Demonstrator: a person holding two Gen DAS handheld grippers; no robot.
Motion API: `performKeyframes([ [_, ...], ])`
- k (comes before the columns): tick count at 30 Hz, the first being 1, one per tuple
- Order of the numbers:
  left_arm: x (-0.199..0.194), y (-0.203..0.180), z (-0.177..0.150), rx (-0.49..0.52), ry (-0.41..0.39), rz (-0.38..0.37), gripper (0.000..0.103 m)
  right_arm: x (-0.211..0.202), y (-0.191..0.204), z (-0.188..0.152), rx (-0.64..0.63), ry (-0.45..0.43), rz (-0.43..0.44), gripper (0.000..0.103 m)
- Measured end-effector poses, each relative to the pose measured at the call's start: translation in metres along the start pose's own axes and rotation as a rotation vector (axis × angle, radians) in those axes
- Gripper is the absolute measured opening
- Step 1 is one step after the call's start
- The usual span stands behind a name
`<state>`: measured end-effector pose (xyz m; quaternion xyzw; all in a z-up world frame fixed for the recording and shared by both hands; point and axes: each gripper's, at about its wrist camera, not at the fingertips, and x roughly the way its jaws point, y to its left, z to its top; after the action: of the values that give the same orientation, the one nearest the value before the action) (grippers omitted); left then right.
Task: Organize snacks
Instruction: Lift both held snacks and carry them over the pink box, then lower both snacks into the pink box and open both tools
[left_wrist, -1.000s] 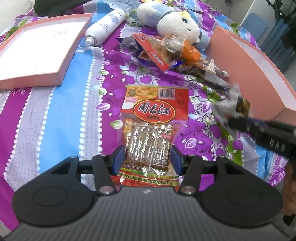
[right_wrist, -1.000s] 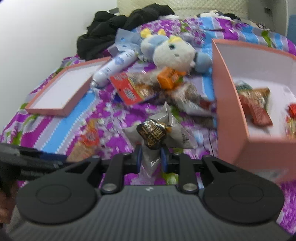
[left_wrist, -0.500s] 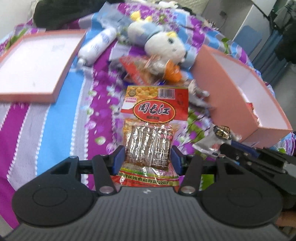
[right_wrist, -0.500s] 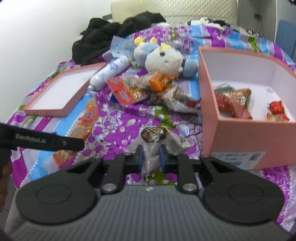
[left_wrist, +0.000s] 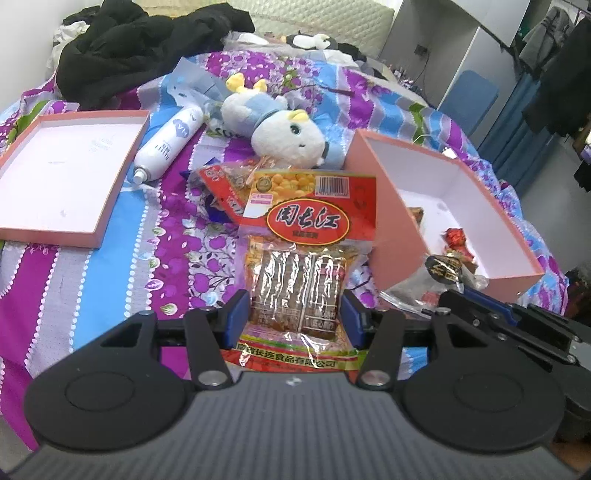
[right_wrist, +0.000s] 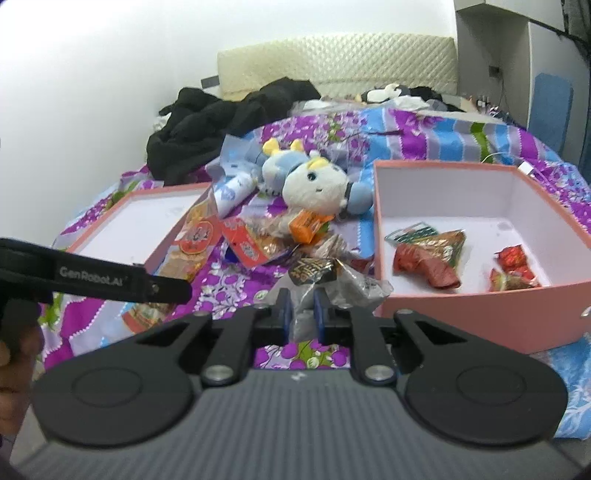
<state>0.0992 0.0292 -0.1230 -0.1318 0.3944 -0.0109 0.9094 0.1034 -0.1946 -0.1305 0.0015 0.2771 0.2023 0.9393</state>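
My left gripper (left_wrist: 293, 319) is shut on a red-and-clear tofu snack packet (left_wrist: 303, 258) and holds it above the bedspread, left of the pink box (left_wrist: 384, 206). My right gripper (right_wrist: 302, 319) is shut on a clear snack bag with a black-and-gold label (right_wrist: 314, 273), held near the pink box's (right_wrist: 480, 314) front left corner. The box holds several wrapped snacks (right_wrist: 428, 254). More snack packets (right_wrist: 258, 243) lie in a pile in front of the plush toy. The right gripper with its bag also shows in the left wrist view (left_wrist: 447, 269).
The pink box lid (left_wrist: 66, 173) lies open at the left. A white spray bottle (left_wrist: 170, 140) and a blue-and-white plush toy (left_wrist: 280, 129) lie behind the snack pile. Black clothes (left_wrist: 140, 48) are heaped at the bed's head. The left gripper's body (right_wrist: 92, 280) crosses the right view's left side.
Both grippers have lifted with their packets and drawn back toward me. The pink box's inside has come into view and the right gripper's bag now sits by its front corner.
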Motion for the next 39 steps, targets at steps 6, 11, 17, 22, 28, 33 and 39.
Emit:
performKeyframes([
  [6,-0.022,-0.021,0.002,0.021,-0.031,-0.021,0.059,-0.037,-0.01,0.002,0.036,-0.033,-0.038,0.016],
  [11,-0.032,-0.048,0.003,0.053,-0.036,-0.07,0.059,-0.064,-0.019,0.001,0.054,-0.051,-0.085,0.016],
  [17,-0.033,-0.084,0.007,0.099,-0.039,-0.131,0.059,-0.088,-0.037,0.005,0.071,-0.071,-0.152,0.016],
  [22,-0.023,-0.109,0.016,0.135,-0.029,-0.17,0.059,-0.093,-0.058,0.011,0.09,-0.081,-0.199,0.016],
  [28,0.011,-0.134,0.04,0.147,0.023,-0.213,0.059,-0.078,-0.089,0.021,0.116,-0.066,-0.235,0.016],
  [33,0.051,-0.158,0.062,0.183,0.068,-0.224,0.059,-0.059,-0.115,0.032,0.141,-0.049,-0.256,0.016],
  [39,0.105,-0.19,0.092,0.217,0.092,-0.24,0.059,-0.028,-0.154,0.046,0.169,-0.03,-0.276,0.016],
])
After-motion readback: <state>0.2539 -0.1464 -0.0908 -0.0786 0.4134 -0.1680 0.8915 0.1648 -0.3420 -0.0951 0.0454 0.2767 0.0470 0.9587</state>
